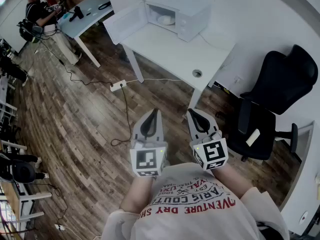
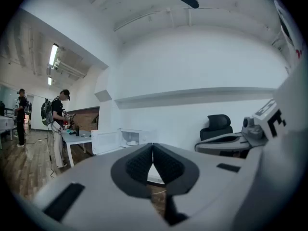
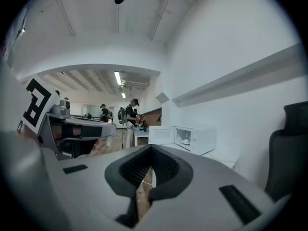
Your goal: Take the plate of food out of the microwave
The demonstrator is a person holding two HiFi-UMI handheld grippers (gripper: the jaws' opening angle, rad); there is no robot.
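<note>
The microwave [image 1: 186, 13] stands on the white table [image 1: 175, 51] with its door [image 1: 121, 25] swung wide. The plate [image 1: 166, 20] sits inside it, so the way in looks free. Well short of the microwave, the person holds the left gripper [image 2: 153, 147] and right gripper [image 3: 151, 148] close to the chest. Each has its jaws shut tip to tip on nothing, which I'd judge a resting carry before the approach. Only the head view shows the floor between them and the microwave. The gripper views show the cavity side-on, though the food is too small to make out.
</note>
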